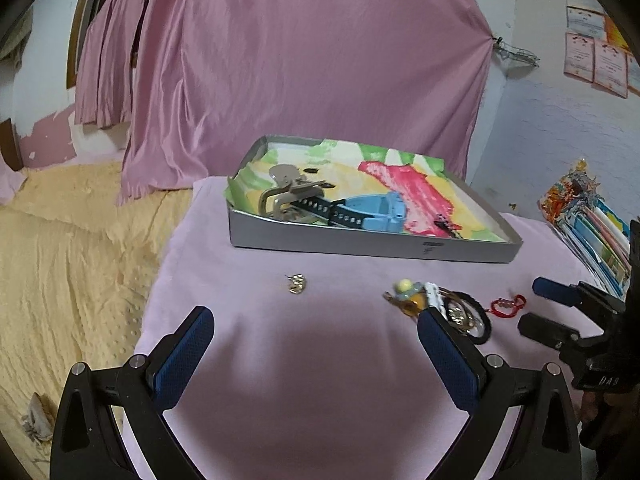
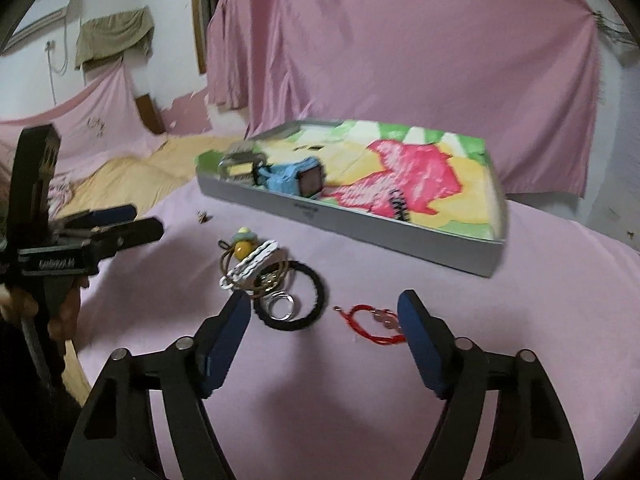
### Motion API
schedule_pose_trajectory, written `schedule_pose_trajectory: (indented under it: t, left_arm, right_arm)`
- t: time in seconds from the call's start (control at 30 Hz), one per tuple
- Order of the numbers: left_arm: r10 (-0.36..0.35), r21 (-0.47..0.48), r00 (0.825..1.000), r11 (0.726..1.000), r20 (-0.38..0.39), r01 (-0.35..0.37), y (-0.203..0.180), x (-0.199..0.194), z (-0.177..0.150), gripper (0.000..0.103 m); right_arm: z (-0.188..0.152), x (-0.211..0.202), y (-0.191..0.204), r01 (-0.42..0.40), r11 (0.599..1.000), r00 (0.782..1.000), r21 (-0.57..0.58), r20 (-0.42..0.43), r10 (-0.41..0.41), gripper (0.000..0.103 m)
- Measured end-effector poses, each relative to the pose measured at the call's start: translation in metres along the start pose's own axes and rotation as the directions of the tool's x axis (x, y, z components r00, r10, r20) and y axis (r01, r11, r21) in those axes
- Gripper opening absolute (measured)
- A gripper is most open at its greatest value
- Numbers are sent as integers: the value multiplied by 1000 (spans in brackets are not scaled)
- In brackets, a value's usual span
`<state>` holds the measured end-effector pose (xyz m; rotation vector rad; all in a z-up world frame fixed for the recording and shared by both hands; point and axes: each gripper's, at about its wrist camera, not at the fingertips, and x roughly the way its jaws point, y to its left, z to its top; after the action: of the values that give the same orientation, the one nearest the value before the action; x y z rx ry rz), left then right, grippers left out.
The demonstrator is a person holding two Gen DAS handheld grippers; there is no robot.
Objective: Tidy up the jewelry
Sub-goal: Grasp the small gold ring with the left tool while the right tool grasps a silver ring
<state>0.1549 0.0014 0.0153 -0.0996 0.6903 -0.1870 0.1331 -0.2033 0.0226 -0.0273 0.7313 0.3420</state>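
Note:
A grey tray (image 1: 360, 246) (image 2: 360, 228) lined with a colourful cloth holds a blue watch (image 1: 372, 210) (image 2: 300, 178), a silver watch (image 1: 286, 188) (image 2: 240, 162) and a small black piece (image 2: 398, 202). On the pink cloth lie a small gold earring (image 1: 297, 283) (image 2: 204, 217), a pile with a yellow charm (image 1: 408, 292) (image 2: 242, 244), a white bracelet (image 2: 250, 264), a black ring band (image 1: 478, 320) (image 2: 312, 296) and silver rings (image 2: 280, 304), and a red string bracelet (image 1: 508, 305) (image 2: 372, 320). My left gripper (image 1: 316, 332) is open and empty. My right gripper (image 2: 324, 312) is open and empty, above the red bracelet.
The table is covered by a pink cloth (image 1: 320, 380) with its left edge beside a yellow bedspread (image 1: 72, 264). Pink drapes (image 1: 300, 80) hang behind the tray. Colourful papers (image 1: 588, 220) lie at the right. The right gripper also shows in the left wrist view (image 1: 540, 308).

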Motion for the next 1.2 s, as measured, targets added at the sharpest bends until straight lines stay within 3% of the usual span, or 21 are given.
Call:
schedule_pose_trajectory:
  t: [0.17,0.33,0.47,0.6,0.97,1.0,1.2]
  left_arm:
    - [-21,-2,999,1000,-43,21,4,13,7,100]
    - [-31,16,996,999,-86,32,4,28,16,82]
    - [-57,0,989,998,-137,58,6,40,20,75]
    - [-29,26,987,999,-156,34,4,49,24,71]
    - [-1,36,981,999,-195,8,1,65,28,48]
    - [4,40,981,999,-195,4,1,65,28,43]
    - [18,65,980,998,-200,-5,-2,65,27,16]
  right_arm:
    - [8,15,8,-35,999,998,-37,-59,32,41]
    - [12,24,11,-42,997,994,-72,-105,34,27]
    - [11,29,13,-54,993,988,-101,-151,39,24]
    - [11,32,15,-60,989,983,-133,-179,36,19]
    - [18,38,20,-82,983,983,-165,-176,52,15]
    - [18,39,21,-92,982,981,-166,-185,61,11]
    - [17,41,21,-107,979,978,-171,-194,73,10]
